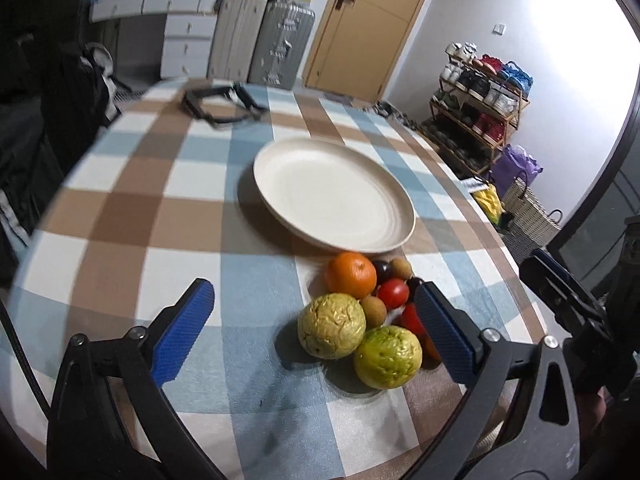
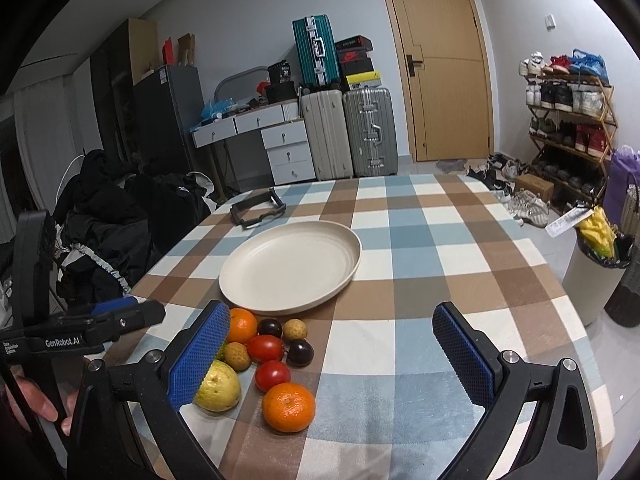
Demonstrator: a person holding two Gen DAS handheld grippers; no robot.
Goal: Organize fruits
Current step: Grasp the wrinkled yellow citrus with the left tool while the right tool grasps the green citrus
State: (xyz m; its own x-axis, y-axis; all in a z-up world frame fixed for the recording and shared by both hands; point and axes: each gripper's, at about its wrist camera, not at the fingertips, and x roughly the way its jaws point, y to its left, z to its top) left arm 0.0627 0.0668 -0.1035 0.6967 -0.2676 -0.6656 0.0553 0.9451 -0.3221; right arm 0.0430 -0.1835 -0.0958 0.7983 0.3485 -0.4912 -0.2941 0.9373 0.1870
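Observation:
A cream plate [image 1: 332, 196] [image 2: 292, 264] lies empty on the checked tablecloth. Just in front of it sits a cluster of fruit: two green guavas [image 1: 331, 326] [image 1: 387, 357], oranges [image 1: 351, 275] [image 2: 289, 407], red tomatoes [image 1: 393, 293] [image 2: 265, 348], dark plums [image 2: 300, 353] and small brown longans [image 2: 295, 329]. My left gripper [image 1: 316, 328] is open, its fingers on either side of the nearer guavas, above them. My right gripper [image 2: 332, 360] is open and empty, its left finger over a guava [image 2: 218, 386].
A black folded frame [image 1: 220, 106] [image 2: 258, 210] lies at the table's far end. The table's right edge [image 1: 516, 280] drops off beside the fruit. Dark clothes pile on a chair [image 2: 108, 224] at the left. Suitcases, a door and a shoe rack stand behind.

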